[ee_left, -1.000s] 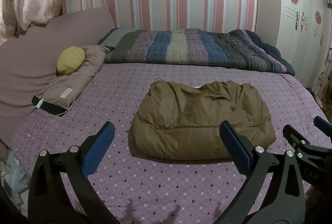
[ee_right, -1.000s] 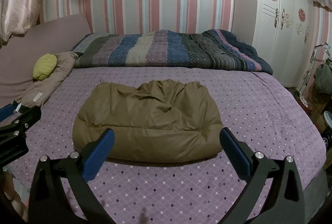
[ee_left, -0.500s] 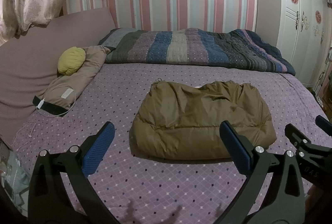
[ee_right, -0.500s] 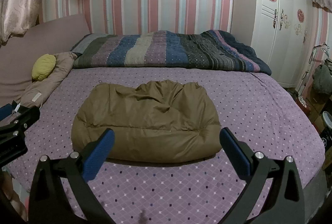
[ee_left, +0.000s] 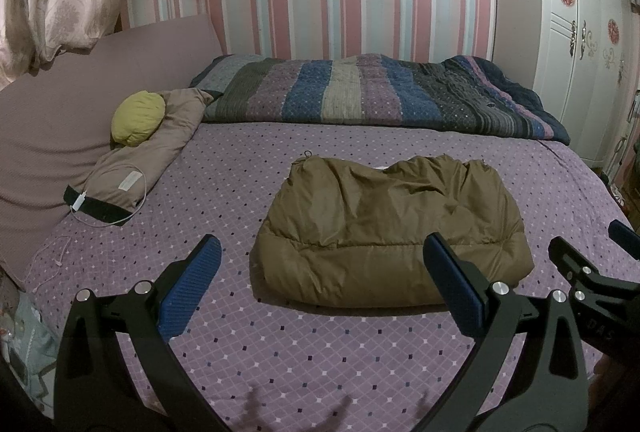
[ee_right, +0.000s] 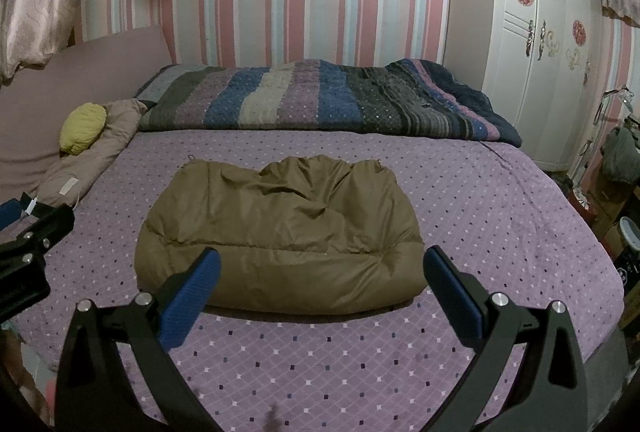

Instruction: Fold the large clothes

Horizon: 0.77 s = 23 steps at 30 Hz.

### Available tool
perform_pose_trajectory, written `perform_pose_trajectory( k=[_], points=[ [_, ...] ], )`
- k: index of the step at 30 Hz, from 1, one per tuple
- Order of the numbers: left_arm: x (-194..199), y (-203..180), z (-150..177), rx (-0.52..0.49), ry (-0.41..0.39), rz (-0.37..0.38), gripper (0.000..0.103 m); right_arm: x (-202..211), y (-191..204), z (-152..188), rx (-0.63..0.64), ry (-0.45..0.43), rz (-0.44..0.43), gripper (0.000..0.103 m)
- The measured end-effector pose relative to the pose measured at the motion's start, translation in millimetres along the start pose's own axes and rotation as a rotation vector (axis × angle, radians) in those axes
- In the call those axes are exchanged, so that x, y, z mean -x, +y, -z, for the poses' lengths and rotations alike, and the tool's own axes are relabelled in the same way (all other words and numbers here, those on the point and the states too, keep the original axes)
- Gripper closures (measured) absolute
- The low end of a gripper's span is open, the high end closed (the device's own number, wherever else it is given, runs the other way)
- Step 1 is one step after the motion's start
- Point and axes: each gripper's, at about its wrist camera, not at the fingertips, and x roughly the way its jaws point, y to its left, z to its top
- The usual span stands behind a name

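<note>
**Left wrist view: both grippers wide, jacket folded on the bed**

Left wrist view first, and the left gripper (ee_left: 322,282) hangs above the near edge of the bed (ee_left: 320,352), its jaws spread wide, nothing between the blue pads (ee_left: 190,292). At twelve o'clock from it, a shade toward one, sits the olive puffy jacket (ee_left: 390,228), folded into a fat bundle on the purple dotted bedspread. At three o'clock the tip of the right gripper (ee_left: 584,268) pokes in, clear of the jacket.

Over to the right wrist view: the right gripper (ee_right: 322,286) faces the jacket (ee_right: 280,228) dead ahead at twelve, jaws just as wide, holding nothing; the left pad (ee_right: 192,296) overlaps the bundle's near edge in the picture, though whether it touches I cannot tell. The left gripper (ee_right: 36,244) shows at nine o'clock.

Behind the jacket, a striped quilt (ee_left: 376,92) lies bunched against the wall. At ten o'clock in the left view a yellow cushion (ee_left: 138,117) rests on a tan pillow (ee_left: 148,164), with a white cable (ee_left: 132,208) looping beside it. A white wardrobe (ee_right: 532,44) stands at two o'clock.
</note>
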Motion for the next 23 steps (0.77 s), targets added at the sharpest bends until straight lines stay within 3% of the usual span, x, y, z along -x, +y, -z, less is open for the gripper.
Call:
perform_pose_trajectory(
  k=[23],
  points=[
    [-5.1, 4.5, -1.7, -0.015, 0.028, 0.017, 0.003, -2.6, -6.1, 0.9, 0.004, 0.004, 0.009, 0.002]
  ],
)
